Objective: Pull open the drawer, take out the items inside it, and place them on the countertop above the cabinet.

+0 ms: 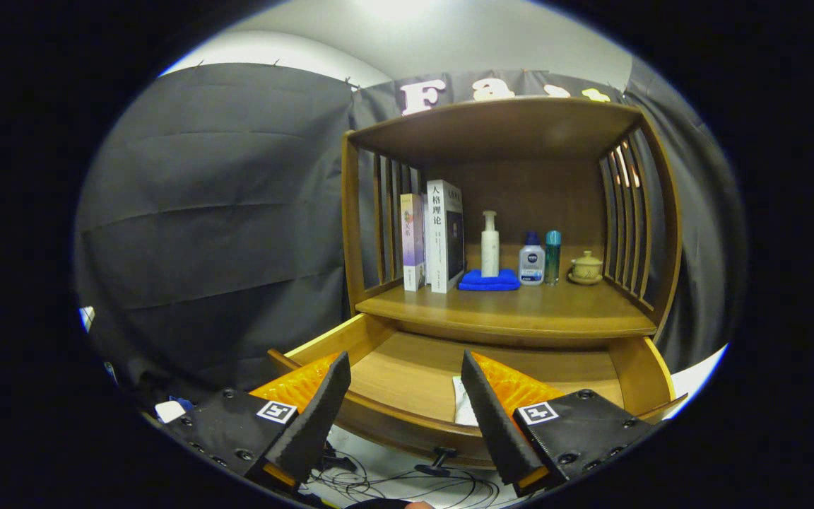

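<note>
- Hovering above the drawer (407, 375), we hold the gripper (403, 396) with its fingers spread apart and nothing between them.
- Drawer: pulled out from under the countertop (520, 311); its knob (442, 456) shows below the front rim.
- Item inside the drawer: one pale flat thing (465, 406), perhaps paper or a packet, lying near the front rim and partly hidden by our right finger. We cannot tell what else lies in the drawer.
- Countertop above the drawer, already stocked: two books (435, 237) at its left, a blue cloth (490, 281) with a pump bottle (490, 244) on it, two small bottles (541, 258), a lidded cup (586, 268) at its right.
- Free ground: the front strip of the countertop, nearest the drawer.
- Step in hand, as we judge it: reaching into the drawer for the pale thing.
- Method advised: we tip the fingers down past the front rim, straddle one edge of the thing and close only once both fingers have it, since a flat thing may slide on the drawer floor.
- Lift clear of the rim before moving to the countertop.
</note>
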`<state>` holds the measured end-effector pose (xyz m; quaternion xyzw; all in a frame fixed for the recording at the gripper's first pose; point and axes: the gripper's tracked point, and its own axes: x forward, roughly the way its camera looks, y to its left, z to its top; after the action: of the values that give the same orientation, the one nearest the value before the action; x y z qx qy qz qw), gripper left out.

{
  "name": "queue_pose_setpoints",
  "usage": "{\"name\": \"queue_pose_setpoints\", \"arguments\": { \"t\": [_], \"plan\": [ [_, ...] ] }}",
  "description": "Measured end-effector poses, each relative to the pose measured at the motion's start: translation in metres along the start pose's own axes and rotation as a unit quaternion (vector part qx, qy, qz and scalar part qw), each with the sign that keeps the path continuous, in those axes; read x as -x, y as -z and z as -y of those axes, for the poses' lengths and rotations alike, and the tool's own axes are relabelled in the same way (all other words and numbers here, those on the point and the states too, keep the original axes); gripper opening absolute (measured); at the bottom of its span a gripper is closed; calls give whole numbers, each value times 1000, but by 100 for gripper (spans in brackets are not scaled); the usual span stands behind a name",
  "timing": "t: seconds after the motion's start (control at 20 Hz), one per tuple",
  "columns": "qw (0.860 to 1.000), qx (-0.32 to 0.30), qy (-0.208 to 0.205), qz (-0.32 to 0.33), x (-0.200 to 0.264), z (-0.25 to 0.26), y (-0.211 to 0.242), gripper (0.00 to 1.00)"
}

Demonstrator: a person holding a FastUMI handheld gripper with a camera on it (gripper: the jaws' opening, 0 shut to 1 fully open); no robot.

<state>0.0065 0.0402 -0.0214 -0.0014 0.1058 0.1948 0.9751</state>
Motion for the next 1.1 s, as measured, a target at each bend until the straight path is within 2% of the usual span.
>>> {"name": "queue_pose_setpoints", "arguments": {
  "t": [0.1,0.3,0.65,1.1],
  "plan": [
    [1000,7,0,-22,-11,11,-4,98],
    [995,8,-38,-94,-29,14,-1,97],
    [979,-15,-54,-194,-59,32,8,97],
    [942,7,-53,-332,-90,58,61,97]
  ]
}}
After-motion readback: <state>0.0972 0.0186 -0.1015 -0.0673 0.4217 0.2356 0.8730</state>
